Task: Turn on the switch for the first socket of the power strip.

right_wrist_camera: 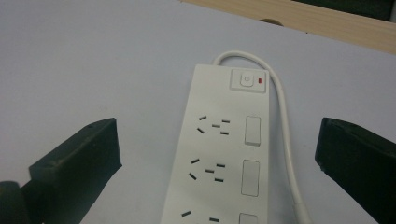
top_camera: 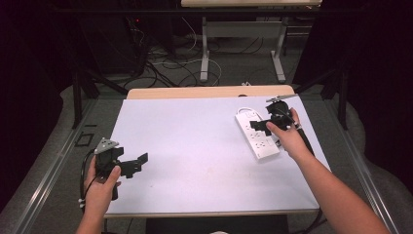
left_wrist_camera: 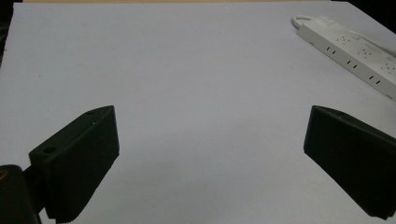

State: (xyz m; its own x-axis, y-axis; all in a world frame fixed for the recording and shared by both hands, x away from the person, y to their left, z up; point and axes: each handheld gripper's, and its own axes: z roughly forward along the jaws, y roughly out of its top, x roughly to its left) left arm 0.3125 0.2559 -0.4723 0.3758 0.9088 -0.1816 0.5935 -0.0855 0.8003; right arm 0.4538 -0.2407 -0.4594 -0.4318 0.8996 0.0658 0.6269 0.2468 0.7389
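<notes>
A white power strip (top_camera: 257, 136) lies flat on the right part of the white table top (top_camera: 195, 146), its cord curling at the far end. In the right gripper view the strip (right_wrist_camera: 224, 154) shows several sockets and a switch with a red lamp (right_wrist_camera: 248, 80). My right gripper (top_camera: 260, 127) hovers over the strip's middle, open (right_wrist_camera: 217, 144), with both jaws wide and off its sides. Over the front left of the table my left gripper (top_camera: 138, 165) stands open (left_wrist_camera: 210, 135) with nothing in it. It faces the strip (left_wrist_camera: 355, 51), which lies far off.
A bare wooden strip of the table (top_camera: 209, 91) shows past the white sheet at the back. Beyond it, cables (top_camera: 165, 63) lie on the floor by another table's metal legs (top_camera: 204, 53). Dark frame bars stand at both sides.
</notes>
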